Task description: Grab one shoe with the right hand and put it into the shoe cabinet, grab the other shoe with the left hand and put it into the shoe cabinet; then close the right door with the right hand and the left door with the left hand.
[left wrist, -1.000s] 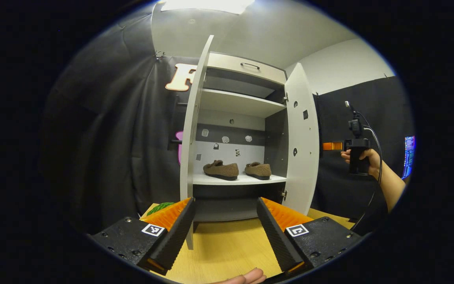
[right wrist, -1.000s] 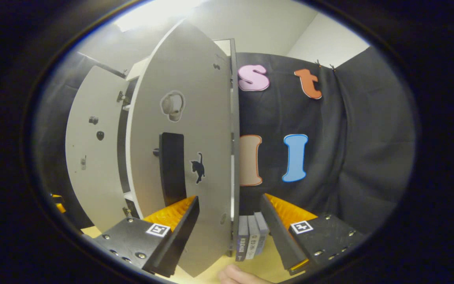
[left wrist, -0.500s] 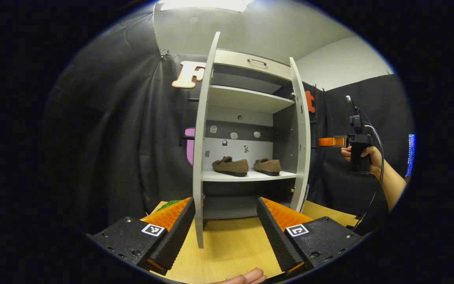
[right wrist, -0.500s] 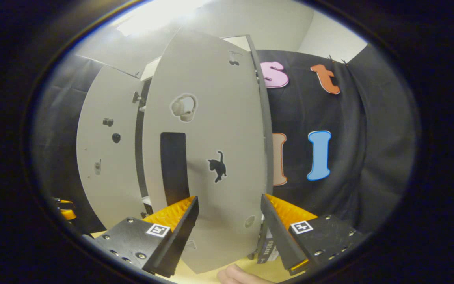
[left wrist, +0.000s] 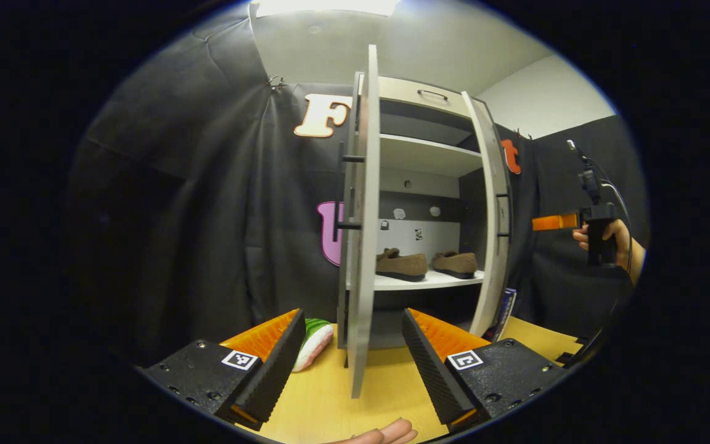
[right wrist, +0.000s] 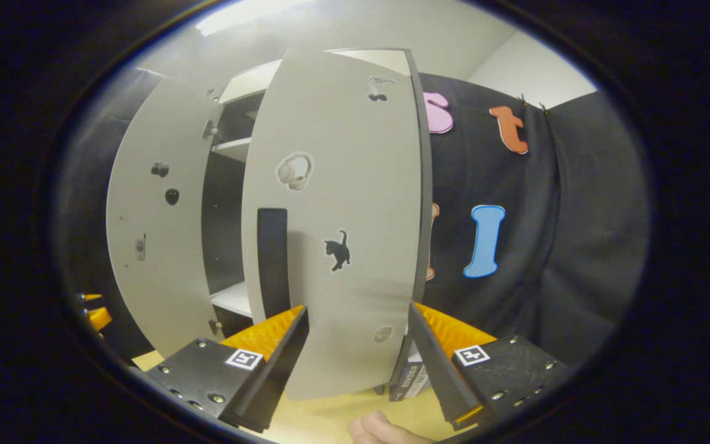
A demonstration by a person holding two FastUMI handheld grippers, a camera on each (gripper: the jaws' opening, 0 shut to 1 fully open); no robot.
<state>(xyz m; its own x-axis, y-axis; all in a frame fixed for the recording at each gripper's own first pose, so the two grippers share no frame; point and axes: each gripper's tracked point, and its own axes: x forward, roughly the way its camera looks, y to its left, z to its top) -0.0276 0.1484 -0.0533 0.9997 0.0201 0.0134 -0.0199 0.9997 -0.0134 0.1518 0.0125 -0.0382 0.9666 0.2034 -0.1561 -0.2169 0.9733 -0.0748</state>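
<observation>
The white shoe cabinet stands on a wooden table. Two brown shoes sit side by side on its lower shelf. In the left gripper view the left door appears edge-on, with its lower edge between the open fingers of my left gripper. The right door is partly swung in. Farther right, a hand holds my right gripper. In the right gripper view the right door's outer face, with its black handle, stands close ahead of my open right gripper.
A green and white object lies on the table left of the cabinet. Several books stand against the cabinet's right side. Black cloth walls close in the booth behind and on both sides.
The right door has swung further toward shut, with the right gripper following it. The left gripper view has shifted, so the left door now appears edge-on.
</observation>
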